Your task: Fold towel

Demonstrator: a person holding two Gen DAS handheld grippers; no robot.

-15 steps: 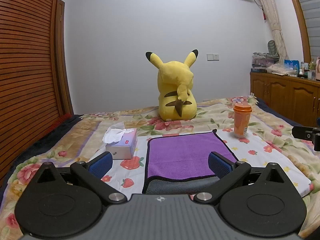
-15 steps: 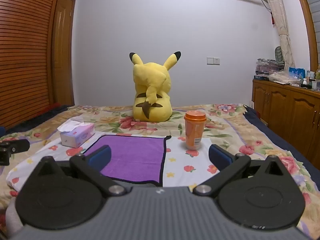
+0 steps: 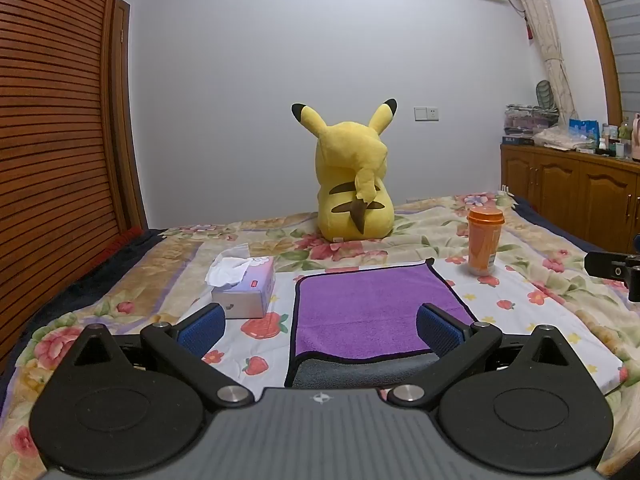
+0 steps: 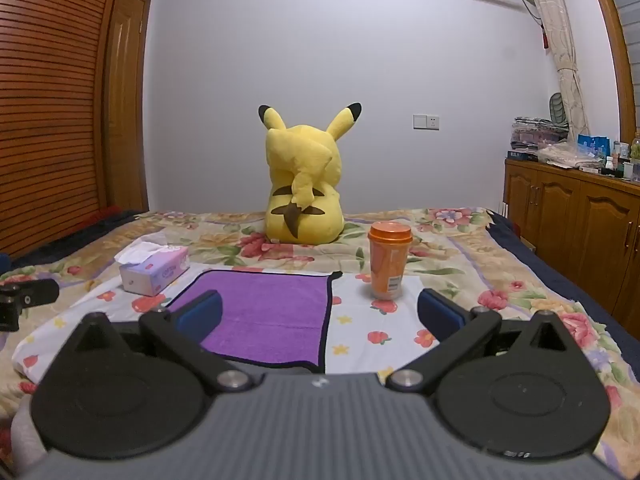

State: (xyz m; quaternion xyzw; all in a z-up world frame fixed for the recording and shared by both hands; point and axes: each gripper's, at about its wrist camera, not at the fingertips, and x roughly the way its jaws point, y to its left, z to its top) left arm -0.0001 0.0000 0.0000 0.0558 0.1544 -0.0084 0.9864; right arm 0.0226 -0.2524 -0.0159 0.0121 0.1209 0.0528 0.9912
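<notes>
**Purple towel flat on the bed, both grippers spread above its near edge**

The purple towel point(image 3: 372, 312) lies flat on the flowered bedspread point(image 3: 532, 304), in front of the Pikachu plush point(image 3: 352, 184), which sits with its back to us. Only the left wrist view shows the towel's grey underlayer peeking out at the near edge, and the other tool's black tip at the far right. The right wrist view alone shows the wooden door beyond the slatted wall, and the towel's right border running straight toward the camera.

A tissue box point(image 3: 246, 286) sits just left of the towel; an orange lidded cup point(image 4: 389, 264) stands upright near its far right corner.

The left hand-held gripper point(image 3: 320, 326) hangs with its blue pads wide apart, holding nothing, above the towel's near edge. The right hand-held gripper point(image 4: 320, 314) is equally spread and empty over the towel's right edge.
</notes>
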